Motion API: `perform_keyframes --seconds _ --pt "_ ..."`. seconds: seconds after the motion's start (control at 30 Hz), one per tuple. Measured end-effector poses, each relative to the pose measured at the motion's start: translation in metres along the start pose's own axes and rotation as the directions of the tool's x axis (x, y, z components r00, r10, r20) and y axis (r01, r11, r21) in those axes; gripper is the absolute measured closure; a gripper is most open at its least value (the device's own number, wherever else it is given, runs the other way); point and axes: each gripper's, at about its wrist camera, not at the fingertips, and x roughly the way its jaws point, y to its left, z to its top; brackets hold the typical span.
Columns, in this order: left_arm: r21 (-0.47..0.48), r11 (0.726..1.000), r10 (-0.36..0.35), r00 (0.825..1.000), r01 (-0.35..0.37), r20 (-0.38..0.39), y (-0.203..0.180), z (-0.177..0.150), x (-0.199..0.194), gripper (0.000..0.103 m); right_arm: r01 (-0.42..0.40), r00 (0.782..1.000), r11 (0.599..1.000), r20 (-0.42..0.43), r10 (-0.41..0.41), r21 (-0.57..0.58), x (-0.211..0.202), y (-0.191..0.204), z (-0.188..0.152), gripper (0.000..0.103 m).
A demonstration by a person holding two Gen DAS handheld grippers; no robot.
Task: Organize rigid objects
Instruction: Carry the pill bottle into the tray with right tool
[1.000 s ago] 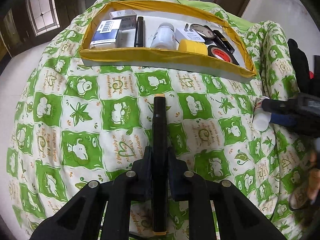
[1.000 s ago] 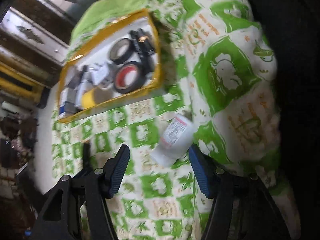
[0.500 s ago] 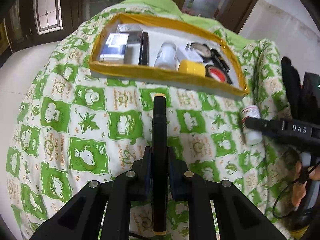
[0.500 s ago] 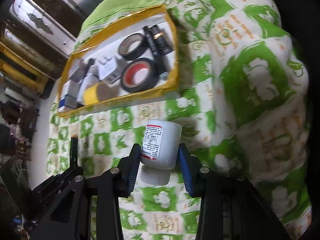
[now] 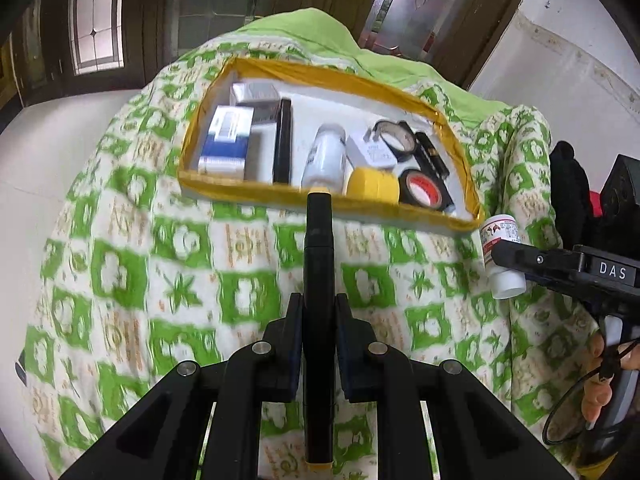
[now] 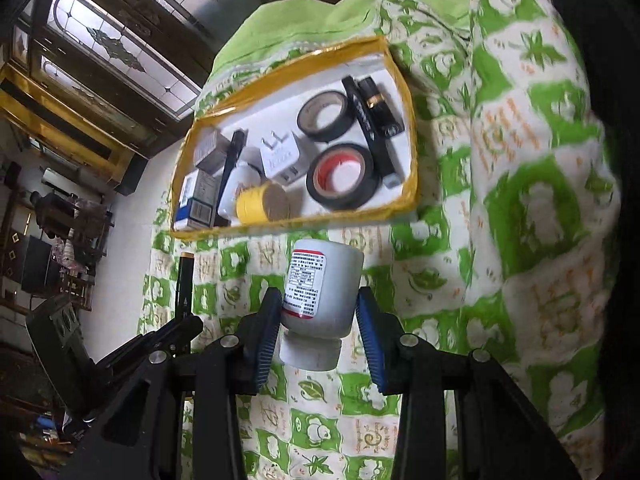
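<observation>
Left tongs [image 5: 318,320]: jaws narrow, clamped on a black marker [image 5: 318,264] with yellow end caps. Marker's long axis runs straight out along the fingers. In the left view its far cap overlaps the near rim of the tray [image 5: 256,194], so it points at the tray; whether it is over the rim or short of it cannot be told. Marker is clear of the quilt [image 5: 120,272], held above it.

Right tongs [image 6: 318,340]: jaws closed on a white pill bottle [image 6: 320,292], pads on its two sides, cap toward the camera, base pointing away toward the tray [image 6: 414,168]. Bottle's long axis also lies along the fingers. It hangs over the green-and-white quilt [image 6: 540,208], short of the tray's near yellow rim.

Relation that matters: the tray lies straight ahead of both loads, beyond them. From the left view, the bottle [image 5: 502,256] sits off the tray's near right corner, the marker opposite the middle of the near rim. Neither hand looks clearly nearer.

Tray contents, near to far: yellow tape roll [image 6: 262,206], black tape roll with red core [image 6: 342,178], white bottle lying down [image 5: 325,156], blue-and-white box [image 5: 226,140], white plug adapter [image 6: 280,158], a second black tape roll [image 6: 324,114], black pens and tubes along the right wall.

Judgement: next move is forward and down over the rim. Free floor looks scarce. For the marker, the gap beside the lying bottle seems best, laid parallel to the black pen [image 5: 283,140] already there.
</observation>
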Motion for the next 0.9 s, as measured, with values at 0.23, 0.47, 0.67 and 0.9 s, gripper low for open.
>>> perform_keyframes --seconds 0.23,0.47,0.67,0.9 --pt "0.037 0.999 0.008 1.000 -0.009 0.017 -0.008 0.044 0.007 0.089 0.016 0.999 1.000 0.034 -0.015 -0.025 -0.005 0.001 0.026 0.066" --pt "-0.003 1.000 -0.005 1.000 0.005 0.005 -0.001 0.085 0.030 0.089 0.012 0.999 0.999 0.047 -0.010 -0.037 0.001 0.003 0.053 0.066" --pt "0.006 1.000 0.007 1.000 -0.007 -0.011 -0.001 0.122 0.059 0.089 0.005 0.999 0.998 0.037 -0.003 -0.068 0.013 0.011 0.071 0.066" --pt "0.026 0.999 0.024 0.999 -0.023 -0.030 -0.006 0.153 0.093 0.089 0.002 1.000 0.993 -0.016 -0.004 -0.119 0.034 0.025 0.079 0.066"
